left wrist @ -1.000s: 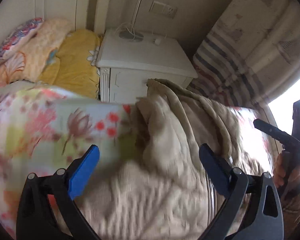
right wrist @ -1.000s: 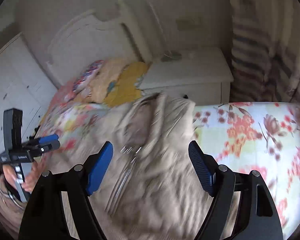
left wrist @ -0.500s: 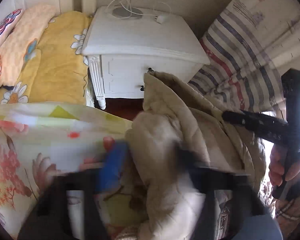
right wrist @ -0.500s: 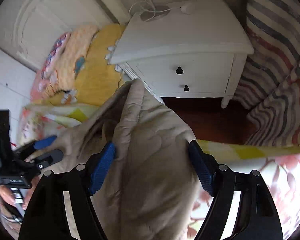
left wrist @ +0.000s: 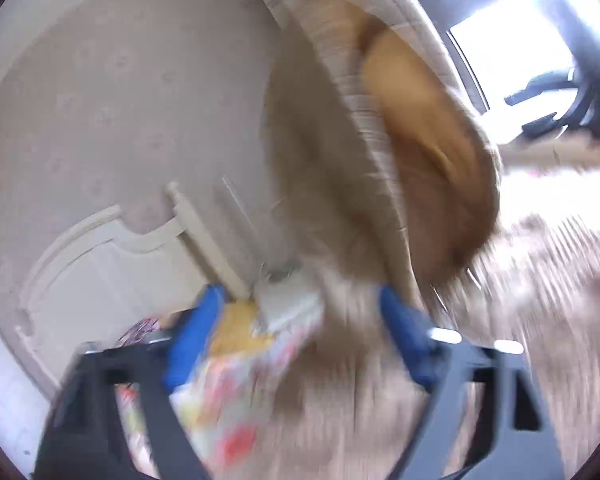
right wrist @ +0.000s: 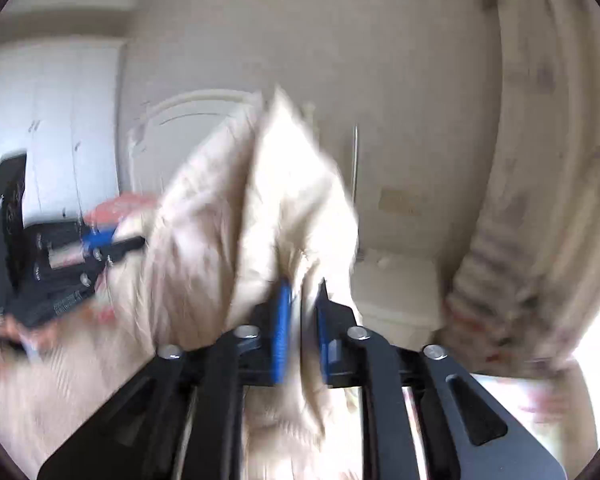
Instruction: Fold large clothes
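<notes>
The right gripper (right wrist: 300, 332), low in the middle of the right wrist view, has just been closing and now pinches a fold of the beige quilted garment (right wrist: 260, 200) between its blue pads (right wrist: 281, 332); half a second ago those pads stood wide on either side of the cloth, so this side now has a real hold. The garment rises from the pinch as a tall peak up the centre of that frame, lifted in front of the white headboard (right wrist: 172, 120), where earlier it lay draped across the floral bedsheet (left wrist: 236, 392). The left gripper (left wrist: 300, 340) has just been opening after a brief squeeze: in its own blurred view the blue pads (left wrist: 188, 344) stand wide apart at the bottom of the frame, with the sheet and the edge of the garment showing between them but nothing visibly pressed, so I read it as released. Both views have swung from the nightstand (right wrist: 396, 288) up toward the wall and the striped curtain (right wrist: 512, 240), which suggests the cloth is being raised and shaken out. For folding, only one corner looks secured; the left side probably needs to catch its edge again before the garment can be spread flat, and the heavy blur makes the left contact uncertain
</notes>
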`<state>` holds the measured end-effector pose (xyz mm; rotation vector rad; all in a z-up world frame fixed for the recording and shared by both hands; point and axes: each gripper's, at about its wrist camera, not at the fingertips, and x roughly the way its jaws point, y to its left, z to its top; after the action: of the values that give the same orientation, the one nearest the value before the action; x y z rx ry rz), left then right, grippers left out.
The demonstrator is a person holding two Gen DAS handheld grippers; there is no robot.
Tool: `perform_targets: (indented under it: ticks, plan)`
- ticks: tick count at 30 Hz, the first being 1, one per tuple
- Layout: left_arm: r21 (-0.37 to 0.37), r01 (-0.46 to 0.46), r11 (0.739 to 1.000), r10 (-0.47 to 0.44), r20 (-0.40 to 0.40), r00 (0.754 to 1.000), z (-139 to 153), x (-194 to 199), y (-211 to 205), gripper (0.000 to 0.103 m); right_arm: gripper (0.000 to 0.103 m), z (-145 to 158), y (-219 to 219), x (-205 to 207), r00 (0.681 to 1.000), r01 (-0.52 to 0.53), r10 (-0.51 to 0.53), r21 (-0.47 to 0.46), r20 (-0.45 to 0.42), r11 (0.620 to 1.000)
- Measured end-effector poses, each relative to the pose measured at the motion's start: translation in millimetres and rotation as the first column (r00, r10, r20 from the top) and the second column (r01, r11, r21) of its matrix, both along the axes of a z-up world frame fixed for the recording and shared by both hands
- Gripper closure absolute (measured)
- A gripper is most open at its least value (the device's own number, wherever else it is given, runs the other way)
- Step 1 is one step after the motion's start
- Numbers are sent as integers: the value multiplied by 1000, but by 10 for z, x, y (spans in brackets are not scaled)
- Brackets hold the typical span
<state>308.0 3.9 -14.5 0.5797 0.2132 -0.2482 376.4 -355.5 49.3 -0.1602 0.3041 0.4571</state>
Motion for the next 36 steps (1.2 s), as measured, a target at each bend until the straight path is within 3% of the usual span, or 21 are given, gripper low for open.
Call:
perform_targets:
  ticks: [1, 2, 4, 7, 10, 12, 13, 15, 17, 22, 27, 32, 36]
  plan:
    - [17, -50, 999, 50, -48, 998, -145, -161, 184, 18, 33, -57, -83, -317, 1000, -5, 5, -48, 8, 999]
    - [21, -90, 996, 92, -96, 991, -244, -230, 336, 18, 24, -156, -205, -644, 1000, 16, -16, -82, 0, 997]
    - [-6, -215, 977, 209, -206, 956, -391, -279, 735, 19, 32, -390, -461, -1117, 993, 68, -77, -104, -84, 992]
    - [-127, -354, 927, 307, -286, 908, -296, -309, 1129, 19, 38, -711, -756, -1671, 965, 143, -163, -108, -206, 984]
    - [-285, -384, 879, 303, -289, 908, 25, -474, 1242, 17, 45, -832, -815, -2022, 950, 157, -166, -57, -265, 986]
    - [-332, -358, 873, 269, -284, 920, 199, -562, 1185, 12, 52, -821, -730, -2211, 960, 112, -104, 18, -262, 994]
    - [-329, -343, 880, 261, -270, 927, 298, -592, 1077, 11, 60, -820, -676, -2280, 963, 71, -51, 64, -266, 995]
    - [-271, -322, 907, 256, -249, 934, 509, -596, 869, 9, 71, -820, -506, -2430, 962, -51, 79, 113, -260, 992]
    - [-187, -297, 936, 258, -207, 944, 697, -551, 592, 9, 83, -818, -203, -2497, 958, -155, 162, 47, -236, 987]
    - [-12, -189, 982, 186, -125, 975, 1134, -159, -6, 6, 88, -671, 409, -2645, 921, -367, 352, -72, -164, 927]
    - [137, -86, 987, 108, -166, 980, 1199, 477, -426, 5, 88, -556, 749, -2547, 879, -475, 458, -157, -133, 866]
    - [250, 36, 968, 31, -261, 965, 845, 1010, -861, 5, 88, -753, 1043, -2452, 865, -500, 481, -318, -142, 806]
    - [314, 153, 937, -35, -351, 936, 500, 1265, -1184, 5, 89, -929, 1110, -2293, 860, -508, 482, -367, -168, 779]
